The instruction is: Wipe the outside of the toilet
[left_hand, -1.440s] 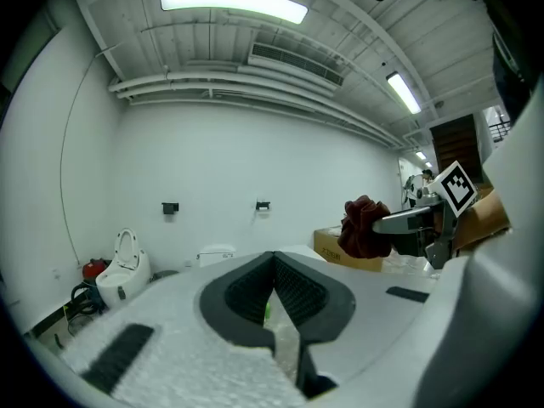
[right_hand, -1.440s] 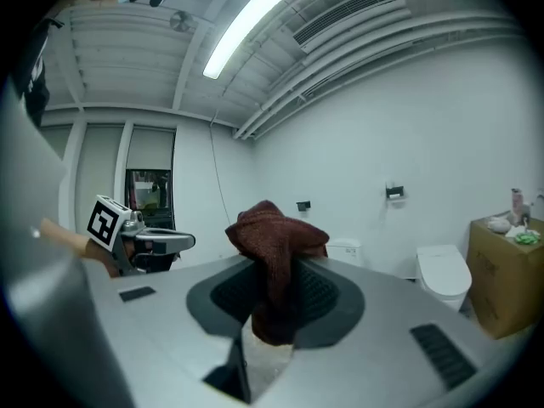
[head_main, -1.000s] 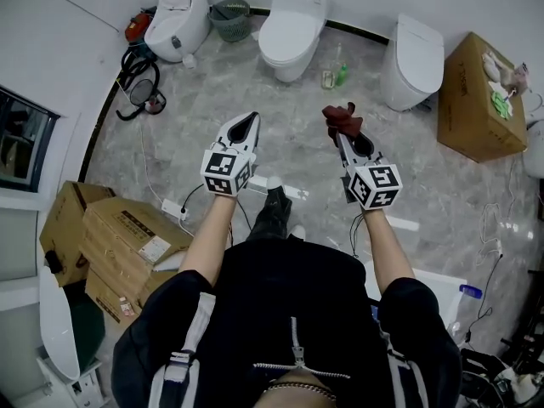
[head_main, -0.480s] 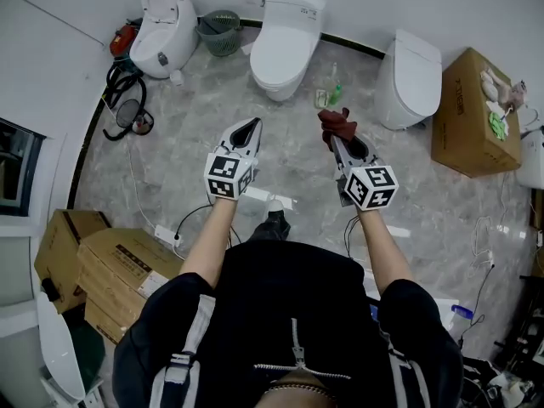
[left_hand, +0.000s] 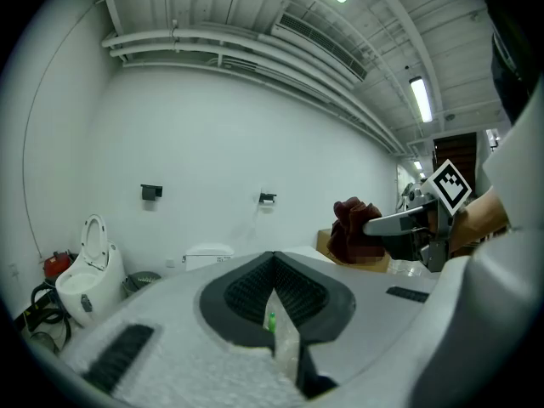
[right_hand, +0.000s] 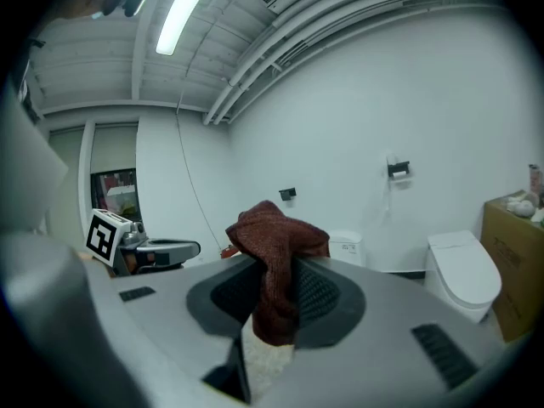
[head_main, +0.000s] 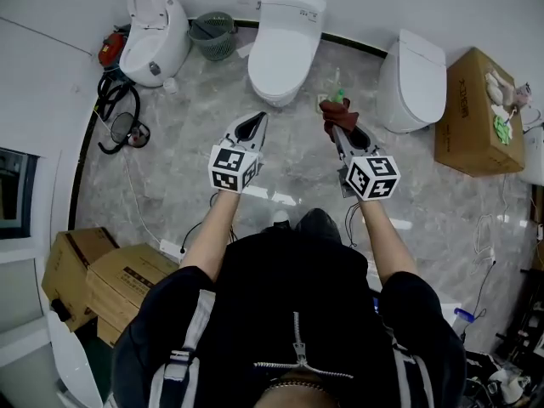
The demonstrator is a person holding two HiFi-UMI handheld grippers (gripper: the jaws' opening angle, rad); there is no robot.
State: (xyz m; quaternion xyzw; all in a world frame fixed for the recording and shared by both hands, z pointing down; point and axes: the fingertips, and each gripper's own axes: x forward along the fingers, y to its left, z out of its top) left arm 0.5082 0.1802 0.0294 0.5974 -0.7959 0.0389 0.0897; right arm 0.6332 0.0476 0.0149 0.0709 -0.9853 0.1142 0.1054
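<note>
- The right gripper (head_main: 339, 129) is clamped shut on a dark red cloth (right_hand: 274, 257), which bunches above the jaws.
- The left gripper (head_main: 254, 124) is closed and empty.
- The toilet (head_main: 285, 41) stands at twelve o'clock, well apart from both.
- The cloth looks soft, light and floppy, so it probably needs a deep pinch. The toilet looks hard and slick.

Bright, even light comes from ceiling tubes (left_hand: 420, 100), one glaring white in the right gripper view. Shadows are faint and soft. The polished floor (head_main: 183, 155) carries pale reflected streaks near the person's feet. The middle toilet (head_main: 285, 45) looks very bright, with little shading. The head view is sharp, its walls bowed at the edges. Both gripper views are fisheye with black corners and a blurred near foreground.
</note>
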